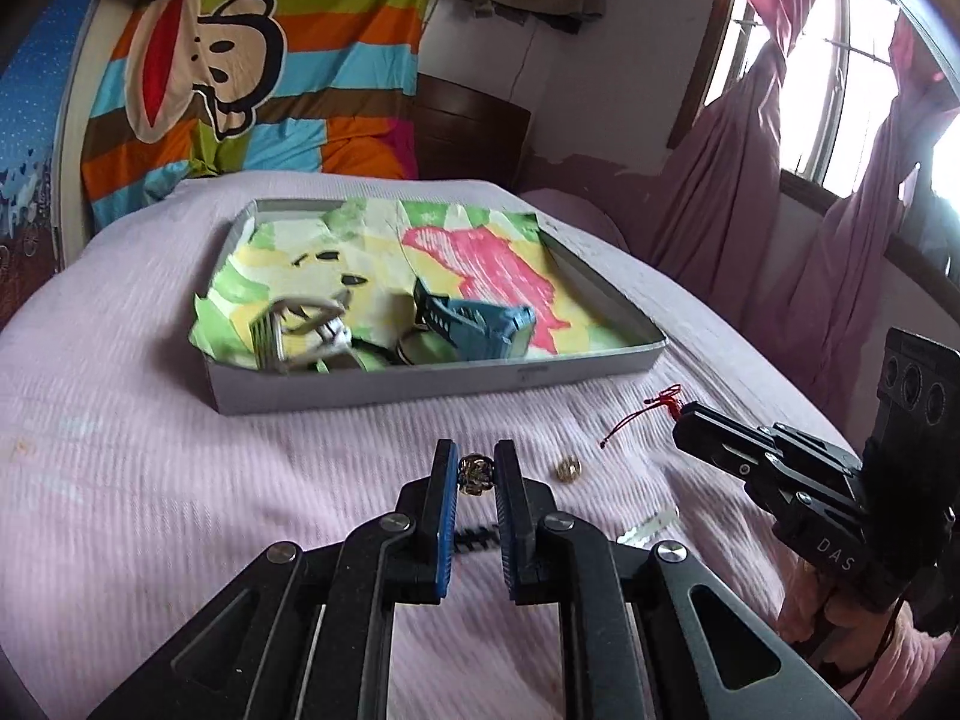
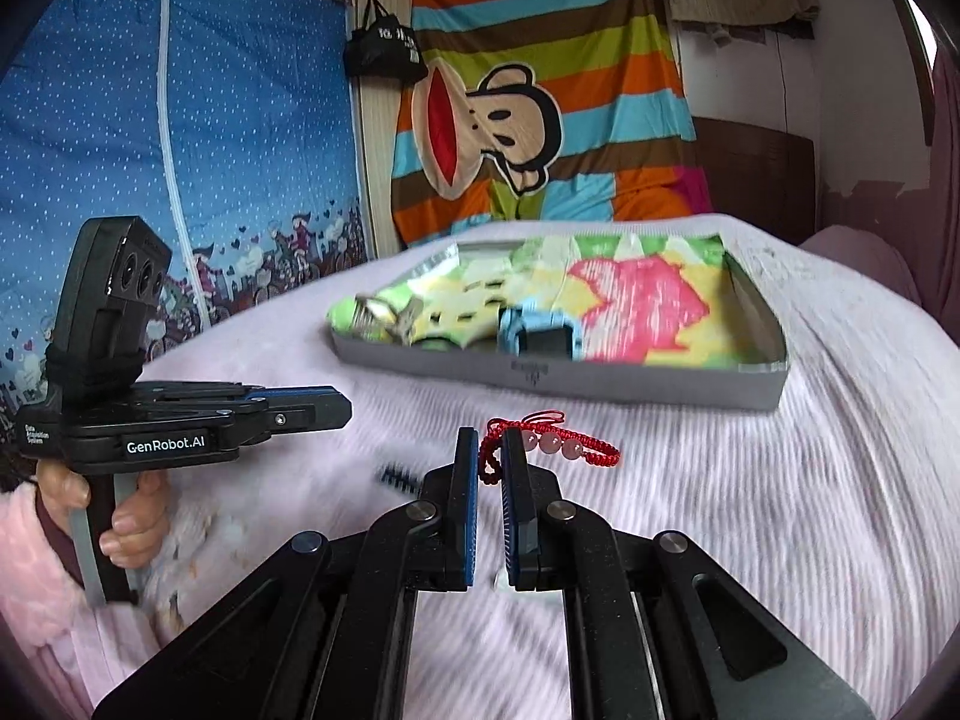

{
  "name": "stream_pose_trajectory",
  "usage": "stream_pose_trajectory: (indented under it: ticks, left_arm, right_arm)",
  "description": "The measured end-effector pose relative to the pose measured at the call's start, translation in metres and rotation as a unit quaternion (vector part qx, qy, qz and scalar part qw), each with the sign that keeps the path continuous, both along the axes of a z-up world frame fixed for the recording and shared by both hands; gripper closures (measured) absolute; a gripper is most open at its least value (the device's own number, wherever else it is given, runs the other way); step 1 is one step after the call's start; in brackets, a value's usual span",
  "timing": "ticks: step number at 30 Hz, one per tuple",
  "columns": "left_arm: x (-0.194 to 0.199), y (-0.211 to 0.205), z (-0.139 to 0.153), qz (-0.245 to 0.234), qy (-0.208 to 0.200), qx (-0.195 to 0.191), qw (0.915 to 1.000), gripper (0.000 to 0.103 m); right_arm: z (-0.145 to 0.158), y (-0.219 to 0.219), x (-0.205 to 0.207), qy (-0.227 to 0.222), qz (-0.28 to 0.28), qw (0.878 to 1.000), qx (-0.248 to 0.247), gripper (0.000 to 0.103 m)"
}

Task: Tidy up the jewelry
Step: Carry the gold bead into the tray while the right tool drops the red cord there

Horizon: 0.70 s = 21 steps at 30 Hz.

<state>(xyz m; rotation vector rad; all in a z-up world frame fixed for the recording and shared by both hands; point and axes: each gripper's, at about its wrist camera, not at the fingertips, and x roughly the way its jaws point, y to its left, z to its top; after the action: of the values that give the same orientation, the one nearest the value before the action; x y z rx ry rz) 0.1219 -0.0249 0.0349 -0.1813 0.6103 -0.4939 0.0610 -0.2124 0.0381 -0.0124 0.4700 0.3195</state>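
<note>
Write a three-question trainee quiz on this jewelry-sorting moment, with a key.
1. True or false: the left gripper is shut on a small gold bead charm.
2. What does the right gripper hold: (a) a silver chain, (b) a red braided cord bracelet with pink beads, (c) a blue hair claw clip?
3. Where does the other small gold bead lie?

Key: 1 true. 2 b. 3 on the pink bedspread, outside the shallow grey tray, beside the left gripper's fingers.
</note>
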Motion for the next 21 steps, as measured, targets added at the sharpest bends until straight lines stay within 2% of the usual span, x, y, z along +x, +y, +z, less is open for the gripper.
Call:
stream_pose_trajectory:
  ticks: [5,10,16,21]
  left_arm:
    - [0.028,0.000,0.019,0.036,-0.015,-0.002,0.9992,0.091]
    - [0.060,-0.011,0.020,0.057,-0.006,0.013,0.9983,0.091]
    - [0.089,-0.025,0.004,0.073,0.045,0.045,0.9953,0.091]
    - [0.094,-0.035,-0.005,0.071,0.063,0.075,0.9926,0.091]
  right_arm:
    - [0.025,-0.002,0.032,-0.030,-0.009,1.000,0.003,0.096]
    - [0.036,-0.001,0.069,-0.032,-0.020,0.999,-0.002,0.096]
    - [0.021,-0.004,0.109,0.011,-0.044,0.999,-0.002,0.096]
    - [0.004,-0.011,0.123,0.047,-0.059,0.997,0.006,0.096]
